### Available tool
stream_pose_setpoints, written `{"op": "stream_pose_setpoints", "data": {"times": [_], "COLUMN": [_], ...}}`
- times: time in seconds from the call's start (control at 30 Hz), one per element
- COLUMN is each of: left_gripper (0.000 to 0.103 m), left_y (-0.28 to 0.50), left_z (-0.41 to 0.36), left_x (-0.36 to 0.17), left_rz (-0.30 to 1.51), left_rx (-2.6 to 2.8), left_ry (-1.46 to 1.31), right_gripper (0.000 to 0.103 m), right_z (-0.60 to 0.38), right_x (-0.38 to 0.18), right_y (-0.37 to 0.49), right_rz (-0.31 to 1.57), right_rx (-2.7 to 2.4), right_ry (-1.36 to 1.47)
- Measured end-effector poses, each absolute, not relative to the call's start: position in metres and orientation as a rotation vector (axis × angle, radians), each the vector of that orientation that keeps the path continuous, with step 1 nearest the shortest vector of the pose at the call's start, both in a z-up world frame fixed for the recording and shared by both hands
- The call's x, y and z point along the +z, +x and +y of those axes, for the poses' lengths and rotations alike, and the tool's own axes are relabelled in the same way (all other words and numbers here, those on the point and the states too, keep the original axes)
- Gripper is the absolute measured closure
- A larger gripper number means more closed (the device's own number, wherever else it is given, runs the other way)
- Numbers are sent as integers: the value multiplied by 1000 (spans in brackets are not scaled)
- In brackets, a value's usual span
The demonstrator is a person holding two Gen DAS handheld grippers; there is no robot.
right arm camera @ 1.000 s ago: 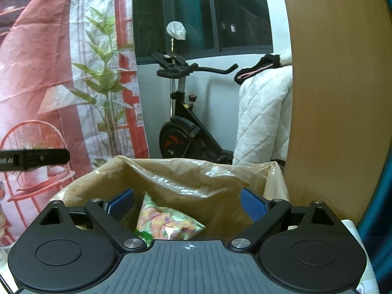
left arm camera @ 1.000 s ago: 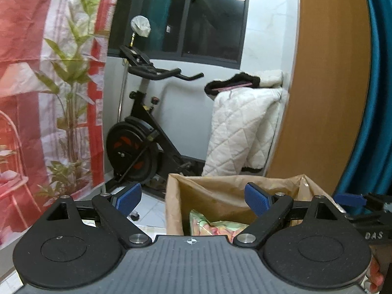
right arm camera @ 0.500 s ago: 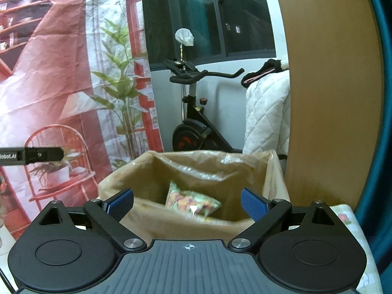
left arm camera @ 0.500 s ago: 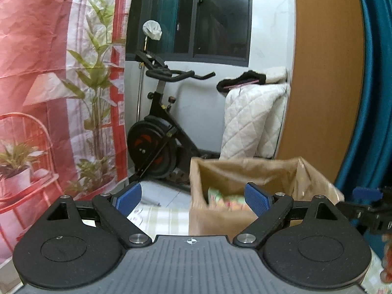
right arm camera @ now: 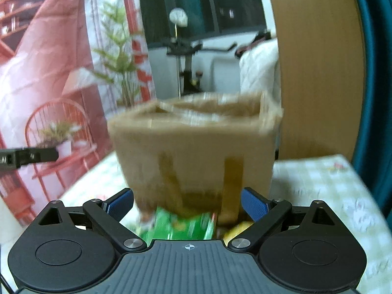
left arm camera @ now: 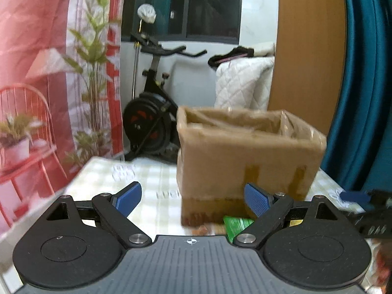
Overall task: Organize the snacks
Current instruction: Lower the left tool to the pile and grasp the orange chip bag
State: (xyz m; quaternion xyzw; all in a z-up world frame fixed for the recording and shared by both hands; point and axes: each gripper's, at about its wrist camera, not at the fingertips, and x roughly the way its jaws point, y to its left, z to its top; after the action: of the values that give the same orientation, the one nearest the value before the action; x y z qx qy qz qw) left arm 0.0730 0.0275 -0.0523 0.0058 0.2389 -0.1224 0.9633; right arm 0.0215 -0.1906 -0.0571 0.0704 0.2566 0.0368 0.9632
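**Both grippers empty before the snack box**

The left gripper [left arm camera: 191,199] and right gripper [right arm camera: 187,204] stand with fingers [left arm camera: 127,197] spread wide and released, nothing between them. Beyond both sets of fingers sits an open cardboard box [left arm camera: 247,152] on the checked bench [left arm camera: 147,178]. A green snack packet [right arm camera: 181,225] lies on the bench at the foot of the box, low between the right gripper's fingers [right arm camera: 253,207] and just inside the left gripper's right-hand finger. A yellow packet [right arm camera: 238,229] peeks out beside the right gripper's right-hand finger. An exercise bike [left arm camera: 149,112] stands behind.
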Motion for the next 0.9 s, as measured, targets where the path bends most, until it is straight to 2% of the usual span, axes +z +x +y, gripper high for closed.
{"op": "stream_pose_setpoints", "data": {"times": [0.27,0.47,0.77,0.9], "left_gripper": [11,11,14,16], "left_y": [58,53,44,45], "left_z": [28,27,5,0], "left_x": [-101,-110,-132,-144], "left_rz": [592,605,692,754], "left_rx": [-247,-273,-343,-378], "left_ry": [-1,-17,-25,-46], "right_gripper": [11,11,12,17], "right_z": [-152,-160,-184,-190], "right_x": [-121,-117,-134,-147], "right_y": [10,6,-2,-3], "right_rz": [714,698,770,820], "right_rx": [118,73,-11,-27], "right_ry": [97,90,68,76]}}
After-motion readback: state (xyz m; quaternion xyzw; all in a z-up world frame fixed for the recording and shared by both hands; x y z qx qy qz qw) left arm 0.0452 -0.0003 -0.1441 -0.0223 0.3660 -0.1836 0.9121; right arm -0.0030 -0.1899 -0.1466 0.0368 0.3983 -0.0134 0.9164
